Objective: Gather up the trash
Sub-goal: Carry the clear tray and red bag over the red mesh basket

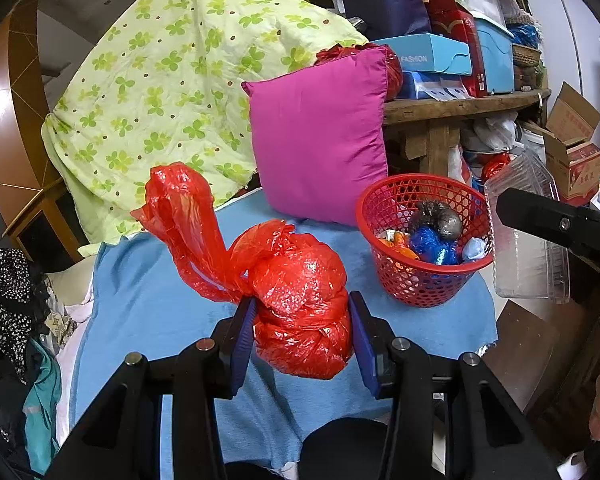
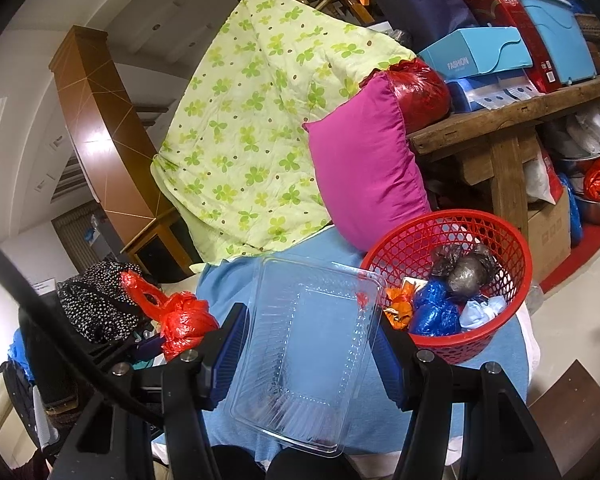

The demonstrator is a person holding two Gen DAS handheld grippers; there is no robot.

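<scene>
My left gripper [image 1: 302, 334] tilts down over the blue cloth [image 1: 148, 308], jaws clenched on a knotted red plastic bag [image 1: 300, 304], its loose handles trailing up-left. My right gripper [image 2: 310, 354] points slightly downward, jaws grasping a clear plastic tray [image 2: 304, 352] by its sides, just left of the red basket [image 2: 476, 344]. The basket sits on the cloth near the pink pillow [image 1: 320, 136], holding blue, grey and orange wads. A blue box [image 2: 476, 56] behind reads "FASHION".
</scene>
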